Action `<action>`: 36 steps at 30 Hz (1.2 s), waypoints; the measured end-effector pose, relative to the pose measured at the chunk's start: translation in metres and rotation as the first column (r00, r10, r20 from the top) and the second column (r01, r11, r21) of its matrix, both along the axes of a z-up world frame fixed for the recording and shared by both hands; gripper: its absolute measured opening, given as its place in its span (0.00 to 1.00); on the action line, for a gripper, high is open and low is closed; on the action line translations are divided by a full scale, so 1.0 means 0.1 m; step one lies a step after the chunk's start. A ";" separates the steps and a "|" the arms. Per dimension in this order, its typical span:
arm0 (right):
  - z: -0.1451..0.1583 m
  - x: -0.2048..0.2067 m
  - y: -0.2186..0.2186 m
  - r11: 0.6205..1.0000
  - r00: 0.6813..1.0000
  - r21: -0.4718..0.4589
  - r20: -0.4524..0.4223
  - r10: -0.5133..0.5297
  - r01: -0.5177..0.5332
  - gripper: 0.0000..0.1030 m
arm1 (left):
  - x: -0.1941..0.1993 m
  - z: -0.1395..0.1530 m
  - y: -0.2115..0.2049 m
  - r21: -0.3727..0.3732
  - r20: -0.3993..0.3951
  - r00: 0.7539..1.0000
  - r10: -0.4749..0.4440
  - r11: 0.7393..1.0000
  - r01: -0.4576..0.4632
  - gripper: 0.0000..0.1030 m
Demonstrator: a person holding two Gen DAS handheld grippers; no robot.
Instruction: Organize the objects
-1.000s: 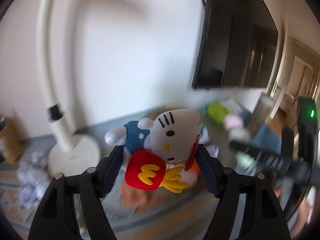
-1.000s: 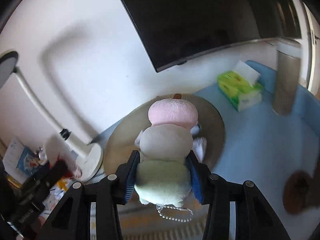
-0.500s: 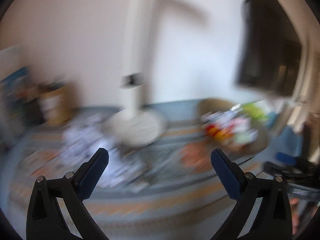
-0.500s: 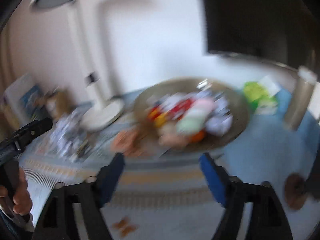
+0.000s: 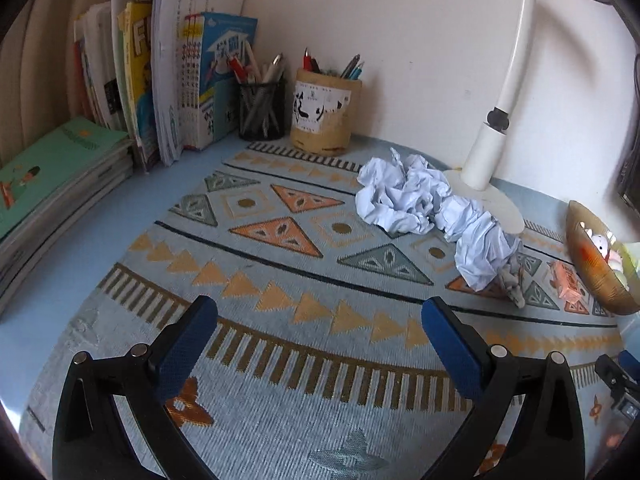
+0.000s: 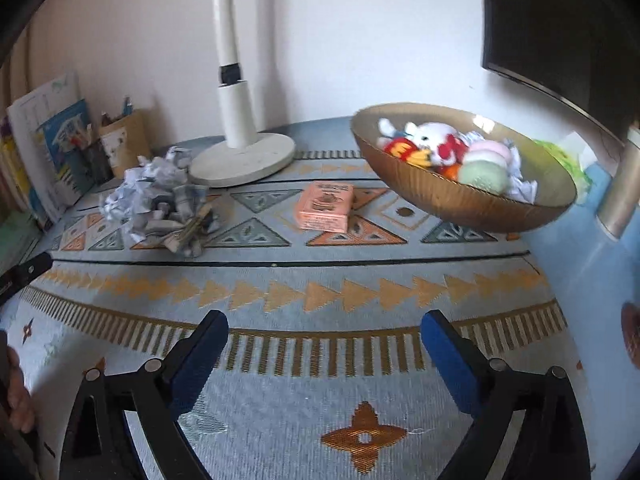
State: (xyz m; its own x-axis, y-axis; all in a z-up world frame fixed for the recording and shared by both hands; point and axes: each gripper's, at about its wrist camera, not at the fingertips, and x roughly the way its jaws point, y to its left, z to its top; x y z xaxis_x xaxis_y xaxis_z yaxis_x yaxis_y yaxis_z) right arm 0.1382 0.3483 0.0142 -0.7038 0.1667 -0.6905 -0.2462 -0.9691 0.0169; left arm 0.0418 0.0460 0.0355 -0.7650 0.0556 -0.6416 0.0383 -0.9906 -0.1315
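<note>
My left gripper [image 5: 319, 314] is open over the patterned mat [image 5: 280, 280], with nothing between its blue pads. Crumpled pale paper [image 5: 424, 208] lies on the mat ahead of it to the right, beside the lamp base. My right gripper [image 6: 324, 330] has its jaws still opening, empty, low over the same mat [image 6: 320, 288]. Beyond it the amber bowl [image 6: 472, 208] holds the white cat plush [image 6: 430, 136], the pink and green plush [image 6: 486, 162] and other small things. A pink box [image 6: 325, 207] and the crumpled paper [image 6: 156, 196] lie on the mat left of the bowl.
A white lamp [image 6: 240, 148] stands at the back by the wall. Books [image 5: 132, 80], a mesh pen cup [image 5: 262, 110] and a tan pen holder [image 5: 325, 118] line the back left. A dark monitor [image 6: 560, 32] hangs at right. A hand [image 6: 16, 396] shows at the left edge.
Both grippers let go of their plush toys, which now lie in the bowl. Both opened wide, swung left and dropped low over the mat.
</note>
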 end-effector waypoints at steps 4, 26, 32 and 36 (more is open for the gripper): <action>0.01 0.00 -0.01 1.000 1.000 0.015 0.007 -0.012 0.012 0.94 | 0.04 0.01 -0.01 -0.017 -0.024 1.000 0.001 1.000 -0.001 0.99; 0.02 0.01 -0.12 0.998 1.000 0.064 0.000 0.013 -0.013 0.96 | 0.06 0.03 0.07 -0.064 -0.031 0.999 -0.010 0.998 0.008 0.99; 0.02 0.01 -0.12 0.998 1.000 0.065 0.006 0.008 -0.008 0.97 | 0.05 0.02 0.05 -0.049 -0.026 1.000 -0.009 0.999 0.007 0.99; 0.00 0.00 -0.10 0.998 1.000 0.060 0.014 0.007 -0.008 0.98 | 0.03 0.01 0.04 -0.033 -0.015 1.000 -0.014 0.999 0.014 0.99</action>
